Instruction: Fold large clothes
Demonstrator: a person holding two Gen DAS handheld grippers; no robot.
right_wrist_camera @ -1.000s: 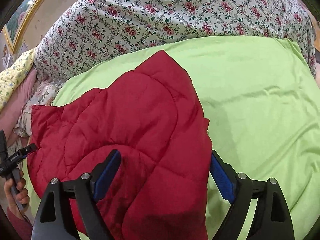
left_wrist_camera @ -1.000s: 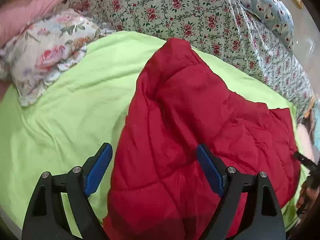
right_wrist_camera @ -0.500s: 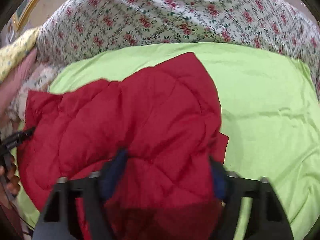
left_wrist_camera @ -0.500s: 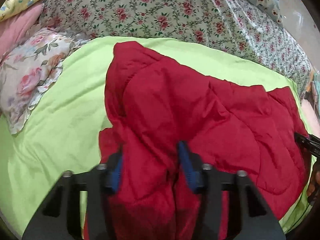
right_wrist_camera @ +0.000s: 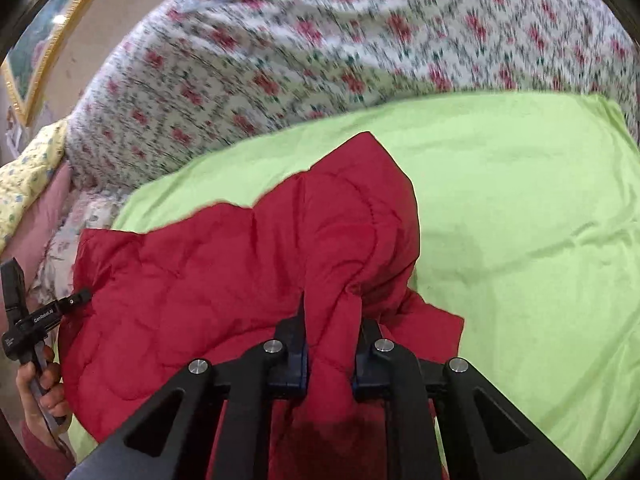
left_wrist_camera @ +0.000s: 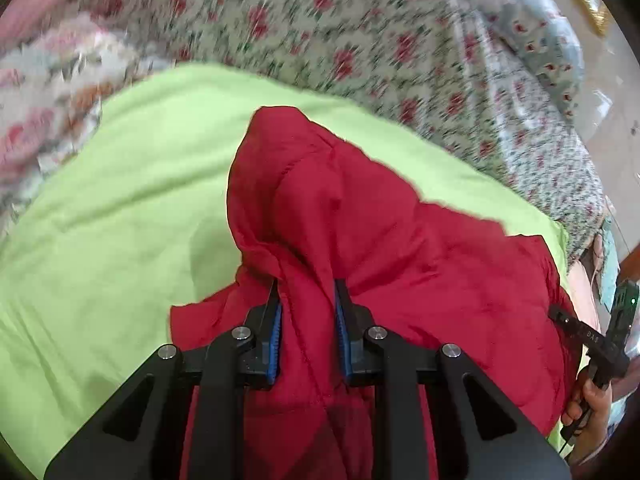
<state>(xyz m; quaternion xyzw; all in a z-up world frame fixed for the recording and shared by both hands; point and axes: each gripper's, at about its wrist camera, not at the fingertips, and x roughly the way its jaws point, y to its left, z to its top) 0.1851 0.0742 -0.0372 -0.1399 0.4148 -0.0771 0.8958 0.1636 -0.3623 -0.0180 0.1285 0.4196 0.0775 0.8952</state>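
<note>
Left gripper (left_wrist_camera: 307,312) closing, pinching a ridge of the red quilted jacket (left_wrist_camera: 400,240) at six o'clock. Right gripper (right_wrist_camera: 331,336) clamped on another ridge, likely for lifting a fold. Jacket lies on green sheet (right_wrist_camera: 520,220); floral bedding (right_wrist_camera: 280,60) at twelve.

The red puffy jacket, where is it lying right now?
The red jacket lies on the green sheet in front of the floral quilt, its near edge bunched between both grippers' fingers.

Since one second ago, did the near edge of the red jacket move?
Yes. The red jacket edge, flat before, is now bunched up off the green sheet, pinched by left gripper and right gripper.
</note>
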